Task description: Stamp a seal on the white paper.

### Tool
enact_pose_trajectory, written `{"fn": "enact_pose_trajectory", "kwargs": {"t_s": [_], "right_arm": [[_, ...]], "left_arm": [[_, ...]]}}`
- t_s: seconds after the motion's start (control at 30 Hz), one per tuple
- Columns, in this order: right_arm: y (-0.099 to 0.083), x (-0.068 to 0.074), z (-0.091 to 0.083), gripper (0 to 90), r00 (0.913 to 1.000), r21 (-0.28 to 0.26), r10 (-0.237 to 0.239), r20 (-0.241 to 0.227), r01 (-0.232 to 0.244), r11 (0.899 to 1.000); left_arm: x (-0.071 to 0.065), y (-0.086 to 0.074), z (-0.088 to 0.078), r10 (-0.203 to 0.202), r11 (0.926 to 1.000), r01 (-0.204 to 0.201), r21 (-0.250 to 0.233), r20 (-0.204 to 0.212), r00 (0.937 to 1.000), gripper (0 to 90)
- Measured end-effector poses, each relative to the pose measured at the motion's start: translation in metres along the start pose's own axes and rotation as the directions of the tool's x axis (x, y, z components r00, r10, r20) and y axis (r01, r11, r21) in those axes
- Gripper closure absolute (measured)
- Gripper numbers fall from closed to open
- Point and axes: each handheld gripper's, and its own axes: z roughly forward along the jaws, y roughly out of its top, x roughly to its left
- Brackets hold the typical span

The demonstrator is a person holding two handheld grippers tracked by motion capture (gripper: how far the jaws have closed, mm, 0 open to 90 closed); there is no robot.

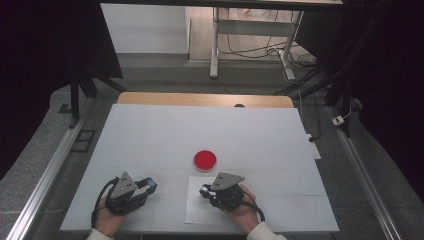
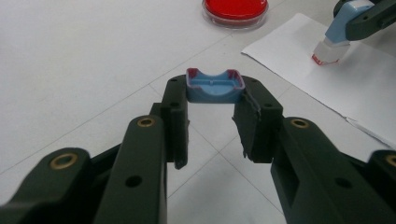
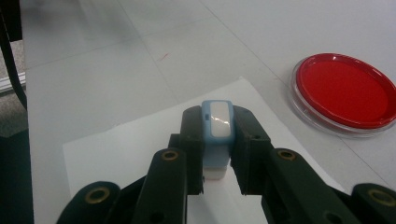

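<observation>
The left tongs [image 2: 212, 100] are clamped on a small blue cap [image 2: 215, 86], which sits crosswise between the tips of the two black jaws with its hollow side facing up and traces of red along its rim. The right tongs [image 3: 217, 135] are clamped on a light blue stamp [image 3: 218, 122] with a white panel on its upper face, pinched from both sides, its pale lower end pointing down toward the sheet of white paper [image 3: 116, 149] beneath it. In the left gripper view, the same stamp [image 2: 337, 39] appears well beyond the left tongs and off to their right, its red-edged bottom end resting on or just above the paper [image 2: 327, 79]; which of the two cannot be told. A round dish of red ink [image 1: 205, 159] lies on the white table [image 1: 150, 135] just ahead of the right tongs [image 1: 206, 190] and farther forward and to the right of the left tongs [image 1: 151, 184]. In the high view each hand holds its tongs low over the near edge of the table, the two well apart, the paper [image 1: 197, 212] lying under the right one.
</observation>
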Motion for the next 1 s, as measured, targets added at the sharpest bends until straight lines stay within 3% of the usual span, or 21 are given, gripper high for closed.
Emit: {"fn": "enact_pose_trajectory", "kwargs": {"t_s": [0.5, 0.9, 1.0], "right_arm": [[-0.0001, 0.0001, 0.0017, 75.4, 1.0000, 0.005, 0.003, 0.001, -0.003, 1.000], [0.0010, 0.0046, 0.0041, 75.9, 0.9994, 0.050, -0.018, 0.030, 0.016, 0.999], [0.0016, 0.0037, 0.0047, 76.0, 0.9997, 0.051, -0.001, 0.024, 0.000, 0.999]], "left_arm": [[-0.0004, 0.0001, 0.0001, 0.001, 1.0000, -0.001, 0.001, 0.001, 1.0000, 65.6], [-0.0007, 0.0003, 0.0003, 0.002, 1.0000, -0.002, 0.001, 0.002, 1.0000, 65.6], [-0.0008, 0.0004, 0.0003, 0.003, 1.0000, -0.003, 0.001, 0.001, 1.0000, 65.6]]}}
